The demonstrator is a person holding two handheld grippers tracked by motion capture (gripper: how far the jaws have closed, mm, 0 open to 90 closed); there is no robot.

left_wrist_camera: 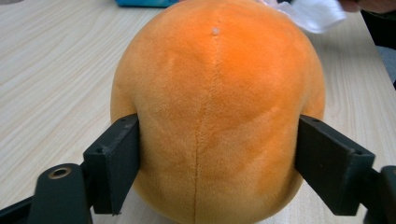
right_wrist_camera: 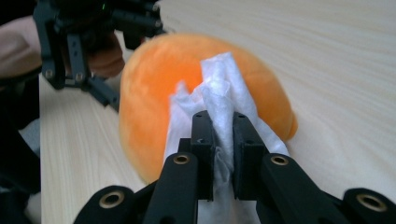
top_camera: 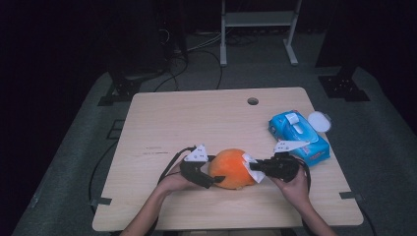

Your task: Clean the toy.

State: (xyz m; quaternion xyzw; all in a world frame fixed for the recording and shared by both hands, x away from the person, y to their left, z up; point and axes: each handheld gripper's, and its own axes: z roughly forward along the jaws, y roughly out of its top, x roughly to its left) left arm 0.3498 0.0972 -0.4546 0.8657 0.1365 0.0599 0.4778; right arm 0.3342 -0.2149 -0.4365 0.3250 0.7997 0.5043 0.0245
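Left gripper [top_camera: 212,178] clamping orange plush ball [top_camera: 232,168]; right gripper [top_camera: 253,167], at three o'clock, pinching white wipe [top_camera: 250,162] against it.

Overhead view looks down; both gripper views closely share the orange plush [left_wrist_camera: 215,112].

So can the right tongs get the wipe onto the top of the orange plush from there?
Probably yes: the right tongs already press the wipe against the orange plush, held by the left tongs; its top looks uncovered.
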